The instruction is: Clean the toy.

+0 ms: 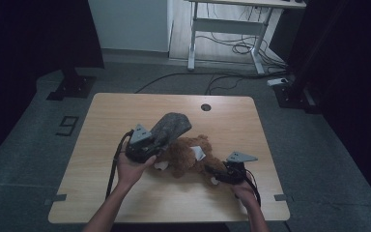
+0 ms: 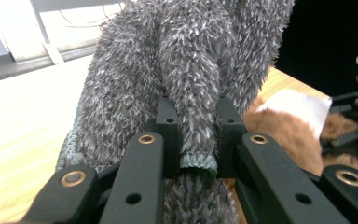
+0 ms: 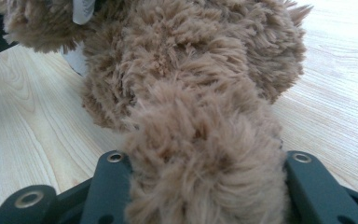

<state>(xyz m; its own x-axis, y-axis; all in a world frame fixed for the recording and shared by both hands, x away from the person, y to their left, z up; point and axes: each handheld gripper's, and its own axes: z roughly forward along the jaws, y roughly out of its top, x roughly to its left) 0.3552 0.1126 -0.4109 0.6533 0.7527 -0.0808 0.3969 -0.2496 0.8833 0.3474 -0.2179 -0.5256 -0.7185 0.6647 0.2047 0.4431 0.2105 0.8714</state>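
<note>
Left hand-held gripper (image 1: pixel 150 145): black two-jaw body with brass-ringed screw holes and a grey three-cornered plate on top, cable trailing toward the person. Jaws clamped on a rolled fold of the grey garment (image 2: pixel 186 70), whose knitted hem shows between the pads. Garment: shaggy grey-white pile, soft, bunched into thick tubular folds; it rises up and away from this gripper's tips, lifted off the surface (image 1: pixel 106 125).

Right hand-held gripper (image 1: pixel 221 175): same black build and grey plate, lying low near the surface. No earlier picture bears on its jaws; they stand either side of a limb of the brown plush toy (image 3: pixel 200 93) and press into its fur, so it grips the toy. Toy: curly tan-brown pile, rounded lumpy limbs, a white fabric tag (image 2: pixel 293 109) at its body. It lies on the surface between the two grippers, just below and beside the left one, stretching away from the right one's tips.

Surface: pale wood-grain top, rounded corners, one round cable hole at the far edge.

Left hand (image 1: pixel 131 170): wrapped under its gripper, forearm angled up from the near edge. Right hand (image 1: pixel 244 191): low behind its gripper, wrist near the surface.
</note>
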